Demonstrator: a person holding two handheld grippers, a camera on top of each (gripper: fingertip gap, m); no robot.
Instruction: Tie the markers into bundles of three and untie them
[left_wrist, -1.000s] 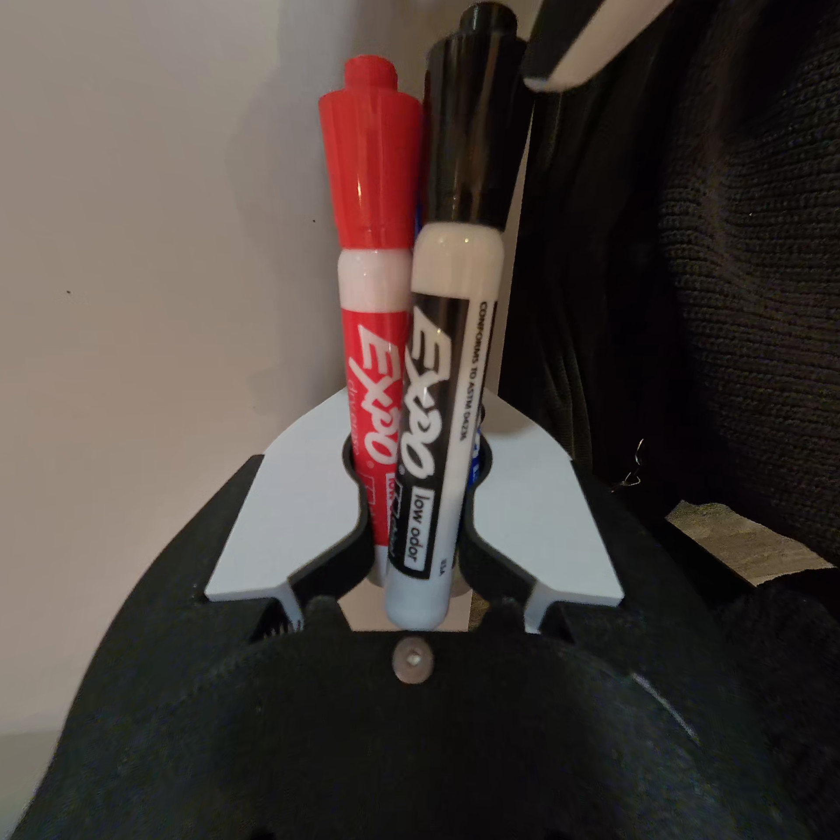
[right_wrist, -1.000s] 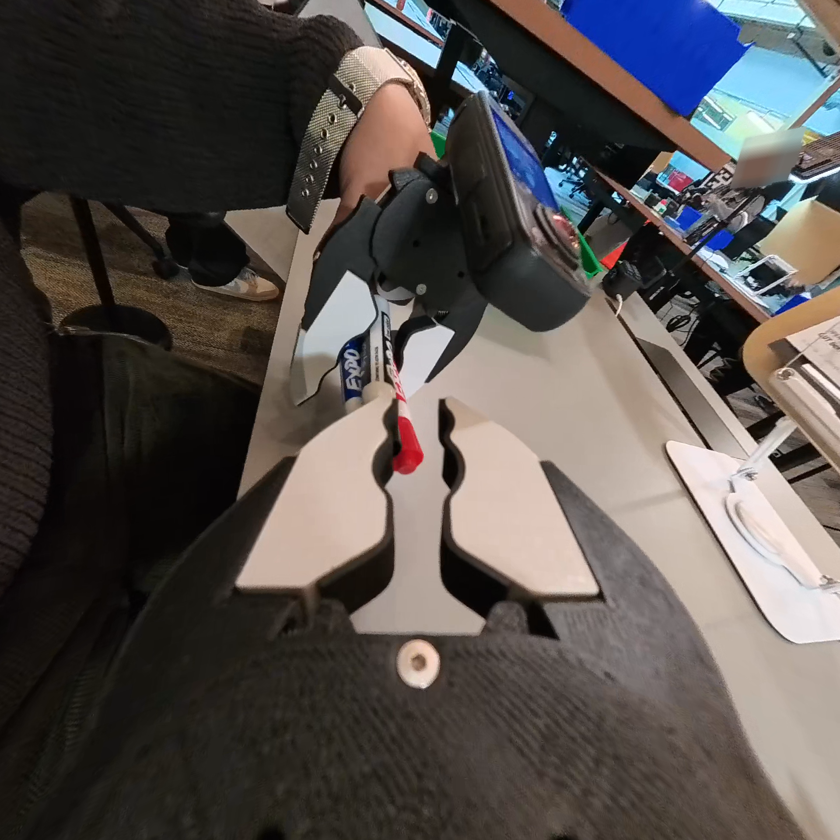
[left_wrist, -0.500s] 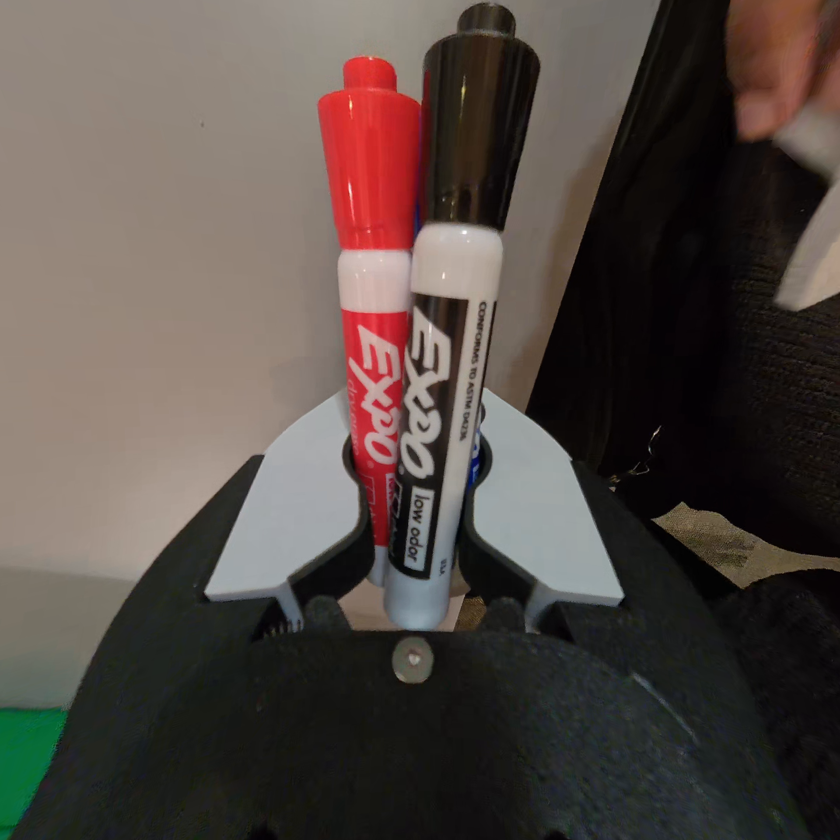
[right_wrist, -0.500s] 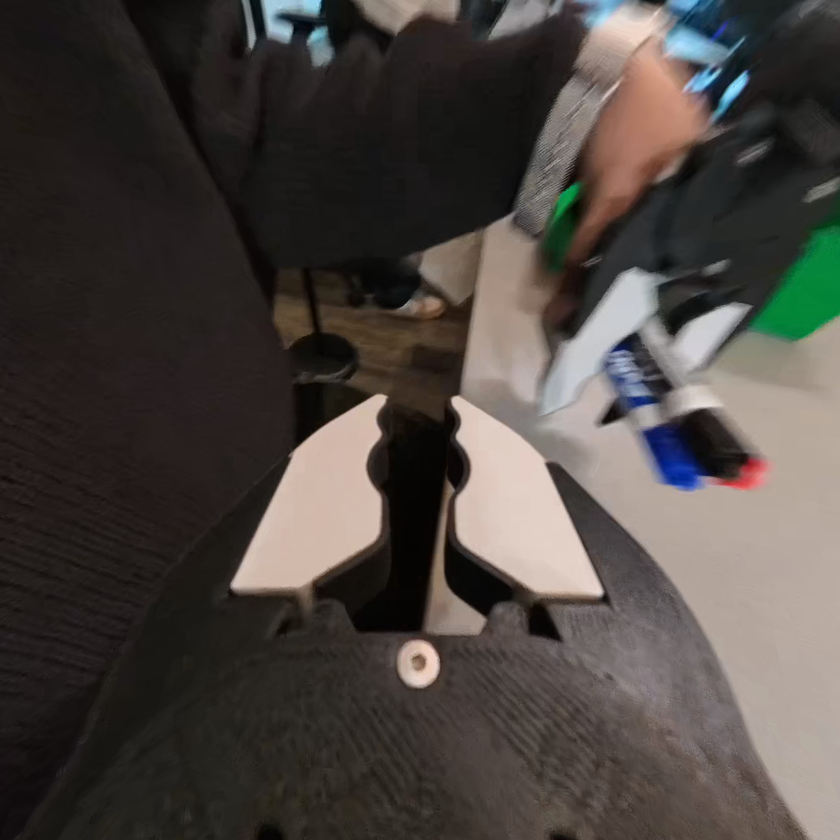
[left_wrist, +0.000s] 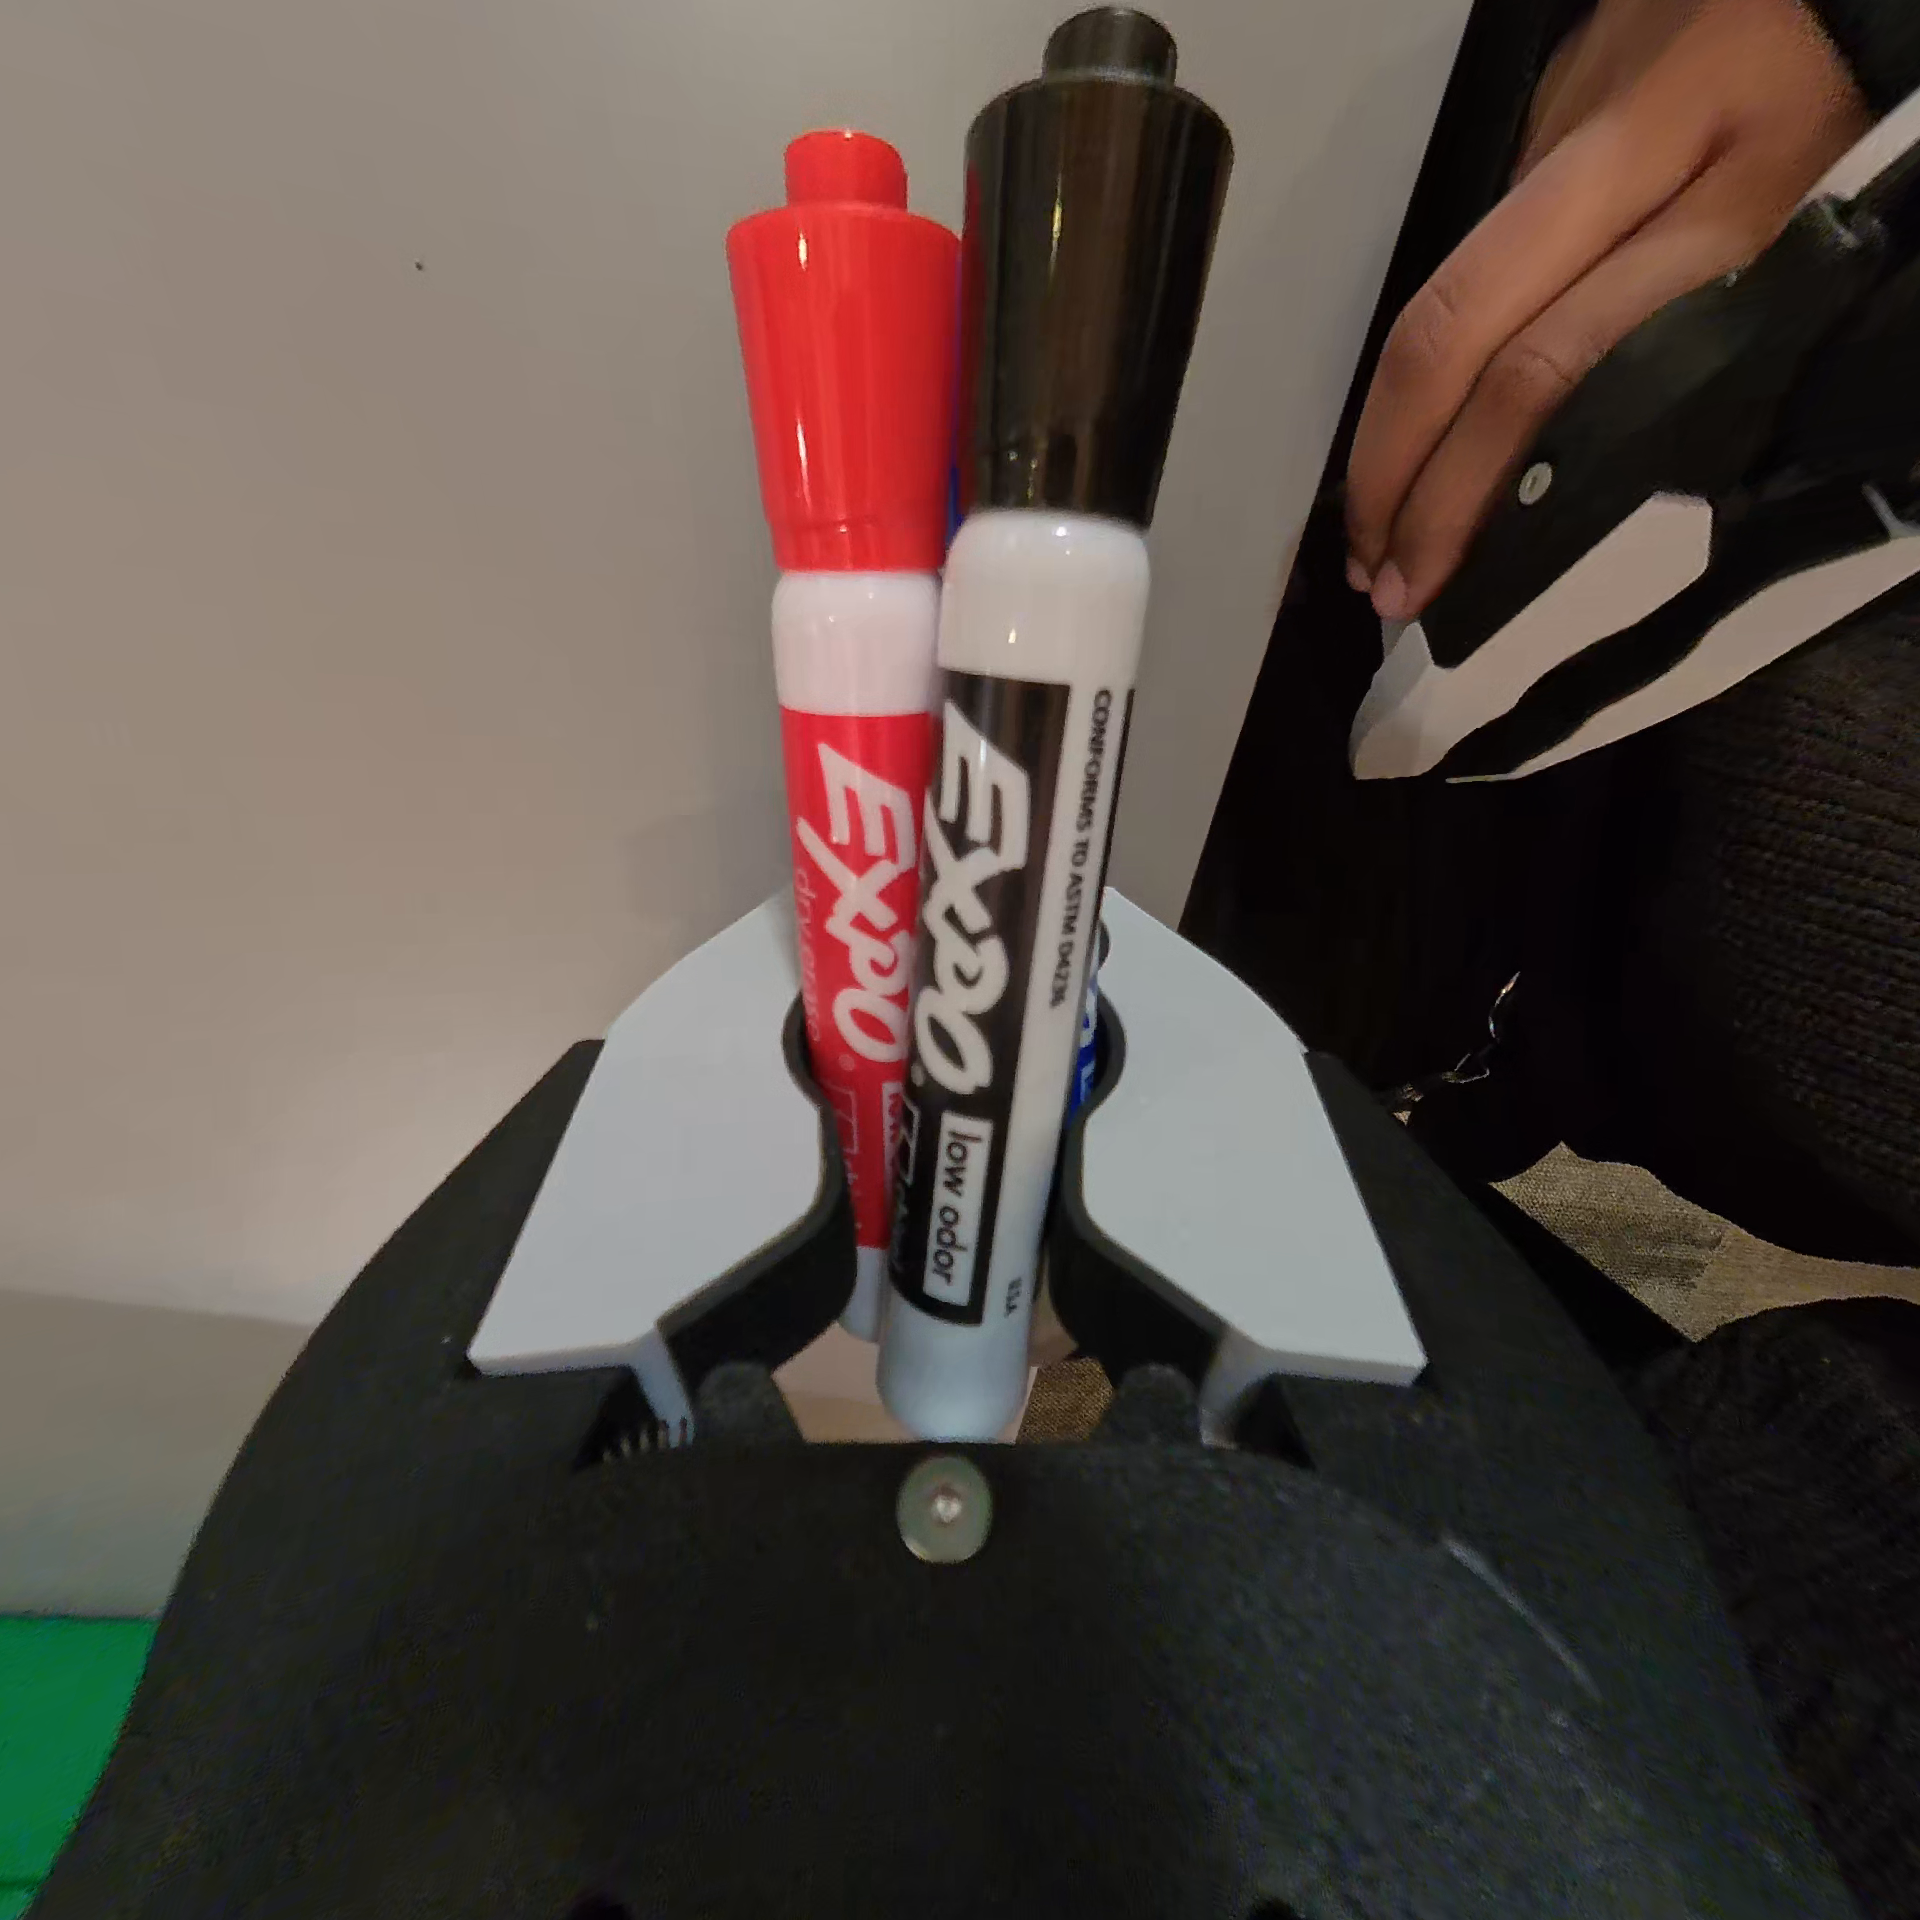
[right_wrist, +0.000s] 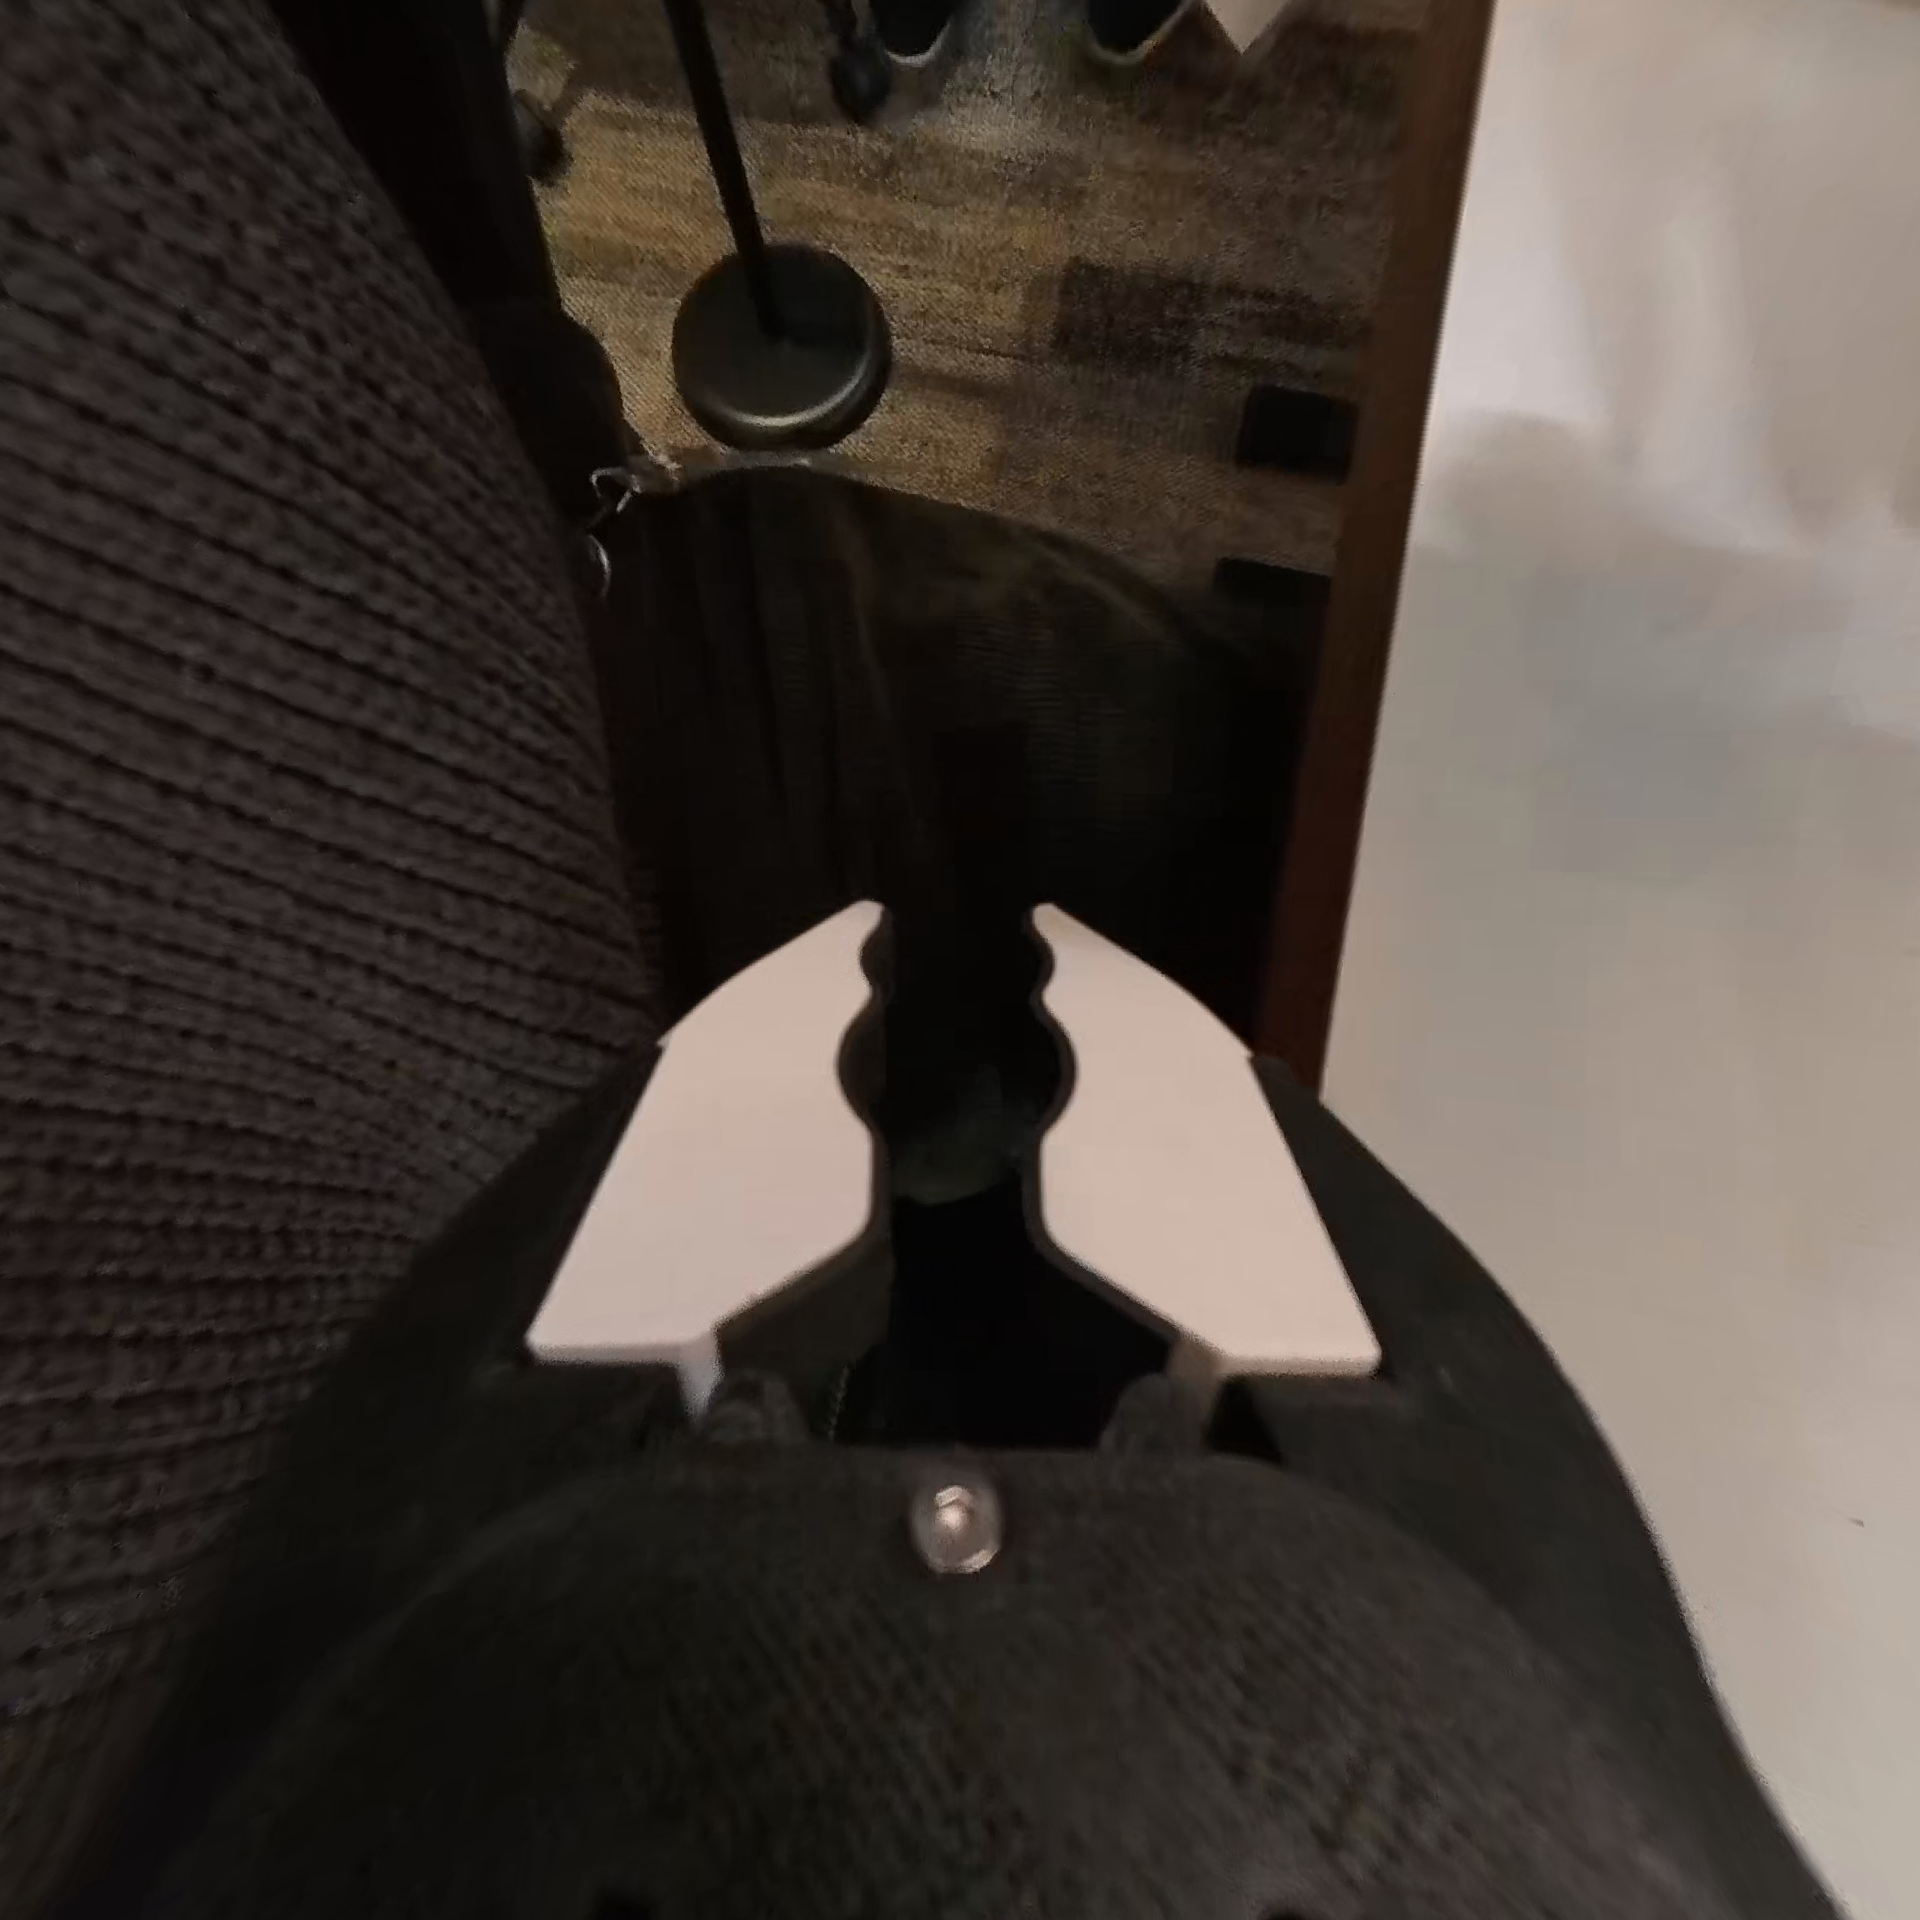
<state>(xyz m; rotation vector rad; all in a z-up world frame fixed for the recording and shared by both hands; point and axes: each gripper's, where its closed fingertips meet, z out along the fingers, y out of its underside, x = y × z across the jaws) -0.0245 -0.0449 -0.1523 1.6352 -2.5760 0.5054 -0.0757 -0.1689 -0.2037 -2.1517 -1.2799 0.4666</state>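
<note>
Beyond the left gripper's fingertips spreads a pale table surface (left_wrist: 364, 727), and off to the right of them hangs a dark knitted sleeve (left_wrist: 1766, 987). The left gripper (left_wrist: 951, 966) is clamped around the markers: a black marker (left_wrist: 1029, 831) in front and a red marker (left_wrist: 842, 727) to its left, both lying along the fingers with their caps pointing away past the tips, and a blue marker (left_wrist: 1086, 1023) showing only as a sliver behind the black one at the right finger. All three sit pressed together in the round notch between the fingers. No band or tie is visible on them, though the fingers hide the lower barrels. Up and to the right of these fingers, well apart from the markers, is the right gripper (left_wrist: 1413, 748), held in a hand (left_wrist: 1538, 312).

In the right wrist view the right gripper (right_wrist: 956, 914) has its fingers a narrow gap apart with nothing between them; past the tips lie dark cloth (right_wrist: 914, 675), patterned carpet (right_wrist: 1039, 260) and a round black stand base (right_wrist: 779, 353), with the table edge (right_wrist: 1351, 623) to the right of the fingers.

The step in hand is probably fetching or applying a tie, or checking the bundle. To do it well, the left grip should stay firm and the bundle steady, caps level, so no marker slides out. The right gripper should work on the free cap end beyond the left fingertips, where all three barrels are exposed, approaching slowly from the side rather than knocking the tips.
</note>
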